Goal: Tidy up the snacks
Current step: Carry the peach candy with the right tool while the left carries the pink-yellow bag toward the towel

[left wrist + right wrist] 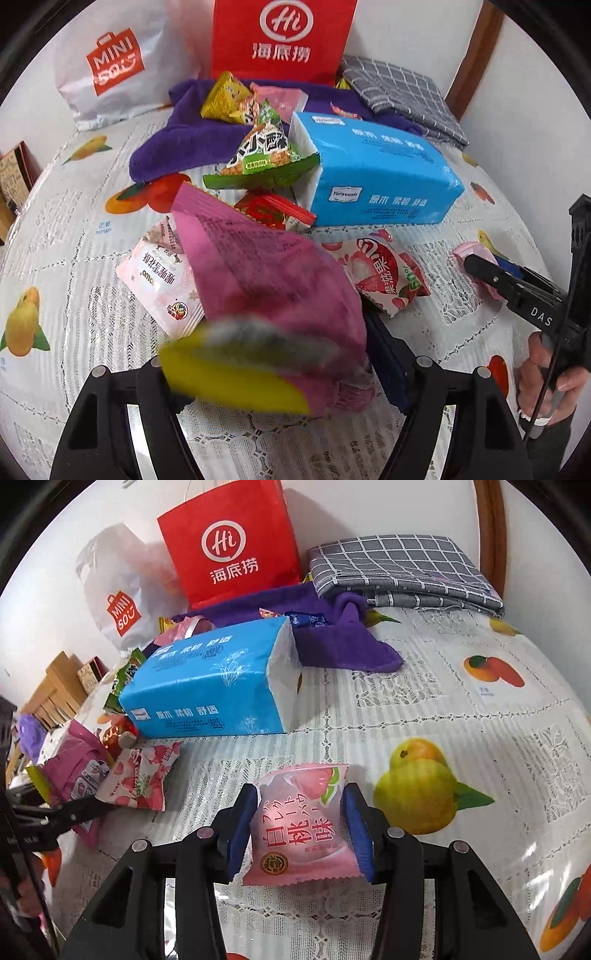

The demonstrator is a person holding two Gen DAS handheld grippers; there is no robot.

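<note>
Two tools each have a snack. The right tool (301, 830) has a peach packet (299, 827) between its slowly opening pads, low over the desk (461, 738). The left tool (280, 373) pinches a big pink bag (273, 280) near the desk's front edge. That floppy bag could slip and knock the strawberry packet (384, 277).

Between your right claw's (301, 830) dark blue pads (239, 825) you had a pale pink packet (299, 827) with red lettering and a green leaf corner. Up and left of it sat a bright blue tissue pack (207, 686) with white print, and beyond that a red bag (229, 542) with a white logo. The cloth (406, 568) up and right was grey with a white grid. In your left claw (280, 373) was a magenta pouch (273, 273) with a yellow edge, over a white lace tablecloth (74, 280) printed with orange and yellow fruit.
</note>
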